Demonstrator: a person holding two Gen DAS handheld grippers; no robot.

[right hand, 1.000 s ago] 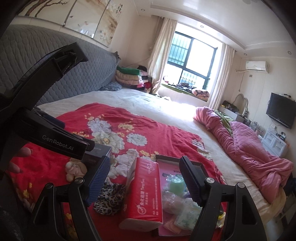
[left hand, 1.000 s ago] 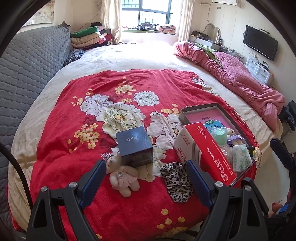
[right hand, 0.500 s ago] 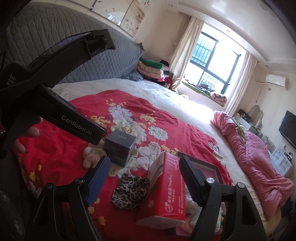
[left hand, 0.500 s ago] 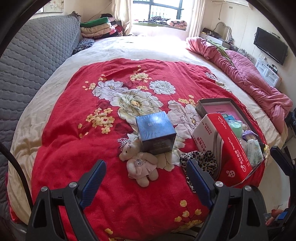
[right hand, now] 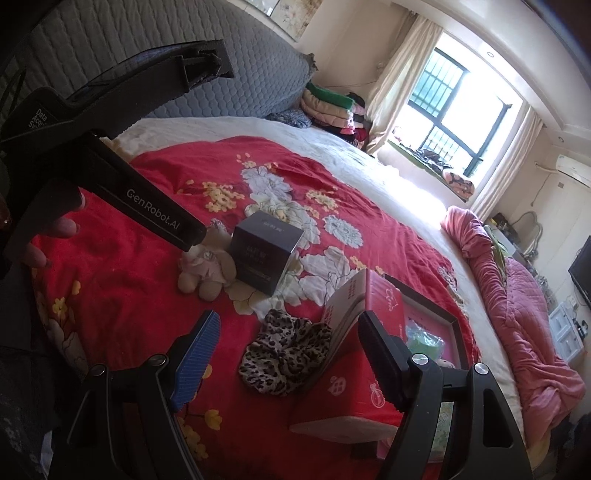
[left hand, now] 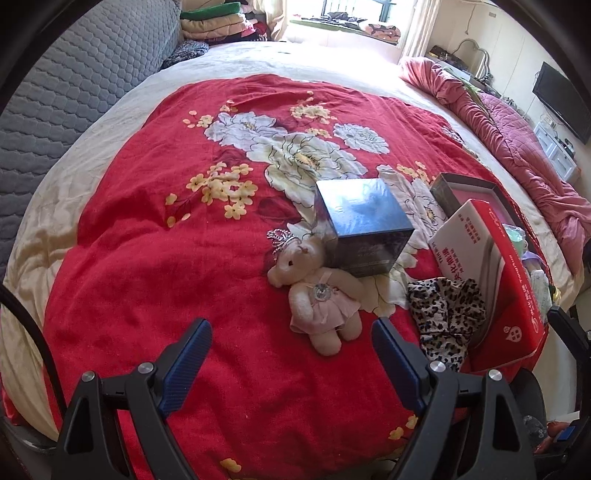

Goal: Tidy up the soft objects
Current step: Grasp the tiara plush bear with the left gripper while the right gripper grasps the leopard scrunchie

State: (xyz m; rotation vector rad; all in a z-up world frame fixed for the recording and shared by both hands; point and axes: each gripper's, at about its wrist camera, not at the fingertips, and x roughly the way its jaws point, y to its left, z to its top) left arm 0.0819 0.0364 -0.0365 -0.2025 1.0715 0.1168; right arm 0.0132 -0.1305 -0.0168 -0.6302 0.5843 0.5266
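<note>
A small cream plush bear (left hand: 317, 291) in a pink dress lies on the red flowered blanket (left hand: 155, 258), leaning against a dark blue box (left hand: 364, 229). A leopard-print cloth (left hand: 445, 314) is bunched beside a red tissue pack (left hand: 491, 280). My left gripper (left hand: 291, 354) hovers open just short of the bear, nothing between its fingers. In the right wrist view the bear (right hand: 207, 267), the box (right hand: 266, 253) and the leopard cloth (right hand: 284, 358) show too. My right gripper (right hand: 288, 347) stands open above the cloth, empty. The left gripper's body (right hand: 110, 177) crosses the upper left.
An open dark tray (left hand: 439, 190) holding small packets lies behind the tissue pack, near the bed's right edge. A pink quilt (left hand: 517, 140) is heaped at the far right. Folded clothes (left hand: 218, 26) are stacked by the grey padded headboard (left hand: 74, 85). A hand (right hand: 44, 236) grips the left tool.
Both grippers have come down and closer to the bed. The bear now sits larger and nearer the left fingers, the leopard cloth between the right fingers. Both stayed open.
</note>
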